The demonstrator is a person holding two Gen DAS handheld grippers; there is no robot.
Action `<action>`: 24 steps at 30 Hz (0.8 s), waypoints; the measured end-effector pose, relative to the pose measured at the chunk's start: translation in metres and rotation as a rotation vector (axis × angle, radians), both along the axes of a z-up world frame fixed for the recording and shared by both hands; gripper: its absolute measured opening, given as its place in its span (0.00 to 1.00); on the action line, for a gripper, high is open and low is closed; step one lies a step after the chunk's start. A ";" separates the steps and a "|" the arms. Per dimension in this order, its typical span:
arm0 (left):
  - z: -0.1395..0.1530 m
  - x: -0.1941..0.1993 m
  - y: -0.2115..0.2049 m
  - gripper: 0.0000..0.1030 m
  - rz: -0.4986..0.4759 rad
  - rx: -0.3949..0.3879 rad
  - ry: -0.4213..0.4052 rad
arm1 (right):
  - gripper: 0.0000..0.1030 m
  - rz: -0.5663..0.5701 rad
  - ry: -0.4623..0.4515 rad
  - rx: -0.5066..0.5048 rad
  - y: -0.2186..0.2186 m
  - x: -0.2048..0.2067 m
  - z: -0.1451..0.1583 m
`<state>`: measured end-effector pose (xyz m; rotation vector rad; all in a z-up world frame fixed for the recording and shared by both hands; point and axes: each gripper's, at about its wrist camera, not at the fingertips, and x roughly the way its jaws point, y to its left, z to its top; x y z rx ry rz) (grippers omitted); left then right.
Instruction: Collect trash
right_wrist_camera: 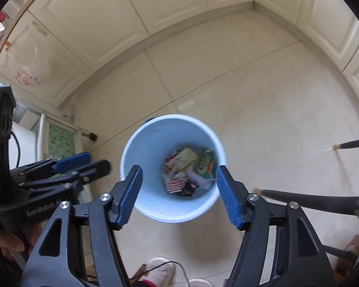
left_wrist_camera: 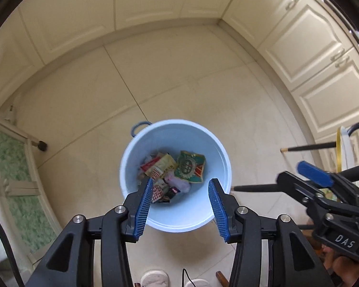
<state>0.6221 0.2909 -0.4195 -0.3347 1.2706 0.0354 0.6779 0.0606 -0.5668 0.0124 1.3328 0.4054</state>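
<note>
Bin (left_wrist_camera: 141, 148) mouth open below fingers (left_wrist_camera: 143, 201); wrappers (left_wrist_camera: 174, 169) low inside. Chair legs (left_wrist_camera: 258, 187) right of fingers, bare floor (left_wrist_camera: 191, 83) beyond.

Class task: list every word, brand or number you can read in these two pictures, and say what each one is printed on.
"DAS": on the black body of the right gripper, seen from the left wrist.
"GenRobot.AI", partly blurred: on the body of the left gripper, seen from the right wrist.
Wrappers in the blue bin: print unreadable.
Pink print on the plastic bag: blurred.

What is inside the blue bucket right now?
The blue bucket holds crumpled snack wrappers, including a green packet and something pale pink. Whatever lies beneath that pile is covered.
</note>
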 end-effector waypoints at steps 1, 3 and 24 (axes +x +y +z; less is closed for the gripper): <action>0.009 -0.004 -0.004 0.43 0.009 0.012 -0.021 | 0.66 0.003 -0.019 -0.016 0.000 -0.003 0.011; 0.032 -0.017 -0.013 0.45 0.025 0.058 -0.074 | 0.67 0.011 -0.058 -0.021 -0.002 -0.009 0.035; 0.316 -0.234 -0.174 0.99 0.000 0.235 -0.790 | 1.00 -0.116 -0.680 0.067 -0.096 -0.220 0.404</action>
